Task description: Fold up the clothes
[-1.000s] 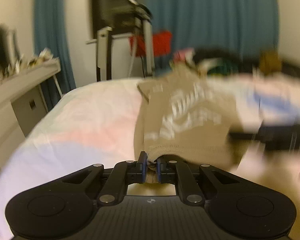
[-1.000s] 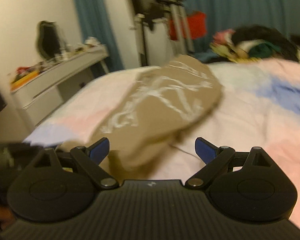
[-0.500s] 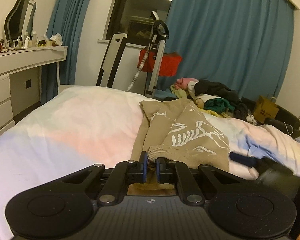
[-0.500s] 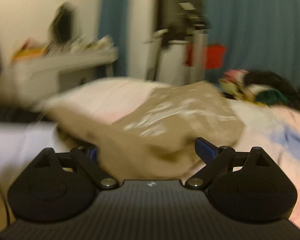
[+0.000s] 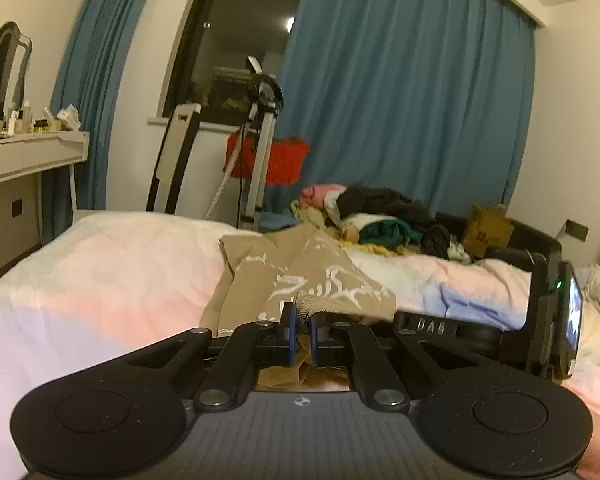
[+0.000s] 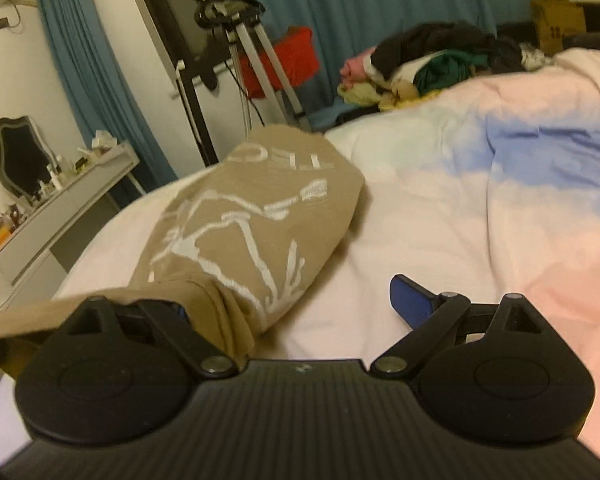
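Note:
A tan sweatshirt (image 5: pixel 300 276) with a white skeleton print lies partly folded on the bed (image 5: pixel 112 264). My left gripper (image 5: pixel 303 334) is shut on the ribbed hem of the sweatshirt, which bunches up between the blue pads. In the right wrist view the same tan sweatshirt (image 6: pixel 252 220) stretches away to the upper left. My right gripper (image 6: pixel 296 304) stands open; tan cloth drapes over its left finger, and its right finger (image 6: pixel 410 300) is bare above the sheet. The right gripper's body (image 5: pixel 548 320) shows at the right of the left wrist view.
A heap of unfolded clothes (image 5: pixel 376 220) lies at the far side of the bed. Behind it hang blue curtains (image 5: pixel 400 100). A metal stand with a red bag (image 5: pixel 268 160) is by the window. A white dresser (image 5: pixel 24 160) with bottles stands at the left.
My left gripper has kept its hold on the hem and tilted up. My right gripper has swung over the cloth, and the sweatshirt now drapes over its left finger.

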A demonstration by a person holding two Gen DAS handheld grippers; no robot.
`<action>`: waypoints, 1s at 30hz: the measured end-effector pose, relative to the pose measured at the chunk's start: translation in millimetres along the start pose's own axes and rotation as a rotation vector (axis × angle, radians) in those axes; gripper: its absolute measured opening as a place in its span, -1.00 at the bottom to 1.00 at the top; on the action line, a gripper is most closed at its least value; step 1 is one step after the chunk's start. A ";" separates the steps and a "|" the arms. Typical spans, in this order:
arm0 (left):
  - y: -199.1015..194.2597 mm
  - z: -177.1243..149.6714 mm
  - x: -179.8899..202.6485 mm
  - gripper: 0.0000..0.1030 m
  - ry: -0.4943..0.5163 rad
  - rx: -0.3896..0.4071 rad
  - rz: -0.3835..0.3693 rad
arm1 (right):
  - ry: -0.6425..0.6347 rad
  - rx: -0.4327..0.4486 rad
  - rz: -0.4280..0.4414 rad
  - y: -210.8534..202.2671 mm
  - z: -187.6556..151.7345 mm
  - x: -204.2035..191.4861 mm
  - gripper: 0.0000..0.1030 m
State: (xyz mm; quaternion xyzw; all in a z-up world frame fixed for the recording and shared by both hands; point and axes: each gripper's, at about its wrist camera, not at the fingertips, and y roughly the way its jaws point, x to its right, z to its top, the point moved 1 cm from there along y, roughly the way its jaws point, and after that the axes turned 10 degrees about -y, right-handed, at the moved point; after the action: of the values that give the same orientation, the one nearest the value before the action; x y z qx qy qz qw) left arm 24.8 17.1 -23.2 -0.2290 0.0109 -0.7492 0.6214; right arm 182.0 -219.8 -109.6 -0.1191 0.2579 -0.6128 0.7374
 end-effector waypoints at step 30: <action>-92.1 41.5 -11.7 -0.88 -0.140 0.290 -0.183 | -0.392 0.404 -0.491 -135.4 38.3 -28.7 1.00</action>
State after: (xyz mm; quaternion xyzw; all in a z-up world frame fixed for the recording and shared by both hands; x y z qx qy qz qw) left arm -44.3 60.2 37.7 -0.1886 -0.1612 -0.7786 0.5763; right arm 84.7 -227.4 -4.2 -0.1443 -0.0506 -0.7755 0.6125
